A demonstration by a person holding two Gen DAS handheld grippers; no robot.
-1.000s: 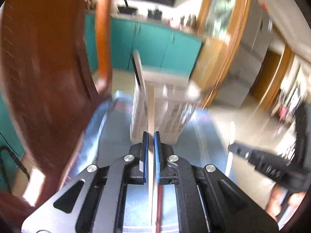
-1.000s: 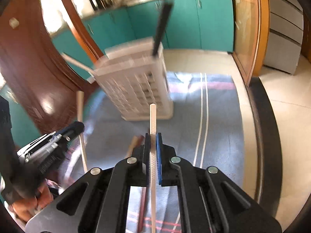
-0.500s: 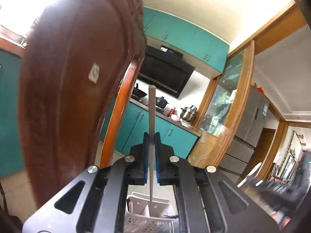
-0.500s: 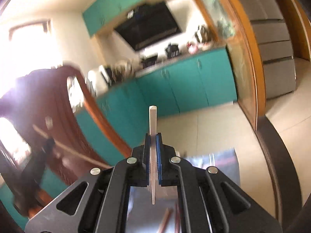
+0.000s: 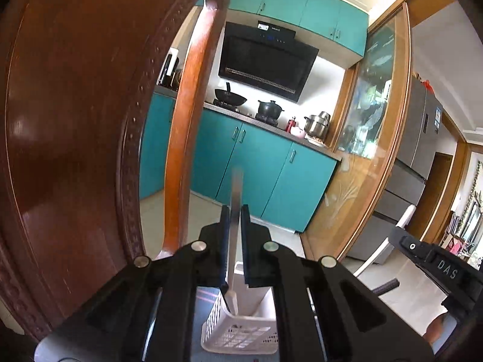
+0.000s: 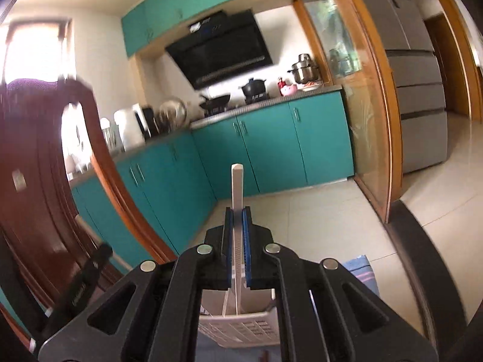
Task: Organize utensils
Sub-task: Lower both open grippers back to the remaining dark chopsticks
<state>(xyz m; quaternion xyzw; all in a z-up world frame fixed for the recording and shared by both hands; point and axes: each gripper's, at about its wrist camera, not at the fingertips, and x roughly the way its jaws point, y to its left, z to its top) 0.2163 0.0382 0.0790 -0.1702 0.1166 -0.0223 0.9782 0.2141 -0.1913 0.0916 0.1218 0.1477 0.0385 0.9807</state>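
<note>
Now both grippers' jaws clamp upright chopsticks (image 5: 236, 199) (image 6: 236, 193), lower ends dipping into the white basket (image 5: 241, 331).

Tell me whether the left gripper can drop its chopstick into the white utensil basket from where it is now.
Probably yes. The left gripper holds its chopstick upright with the lower end already over the open top of the white utensil basket. Nothing shows between them; the right gripper stays off to the side.

White lattice basket (image 5: 241, 335), teal cabinets (image 5: 271, 166)
</note>
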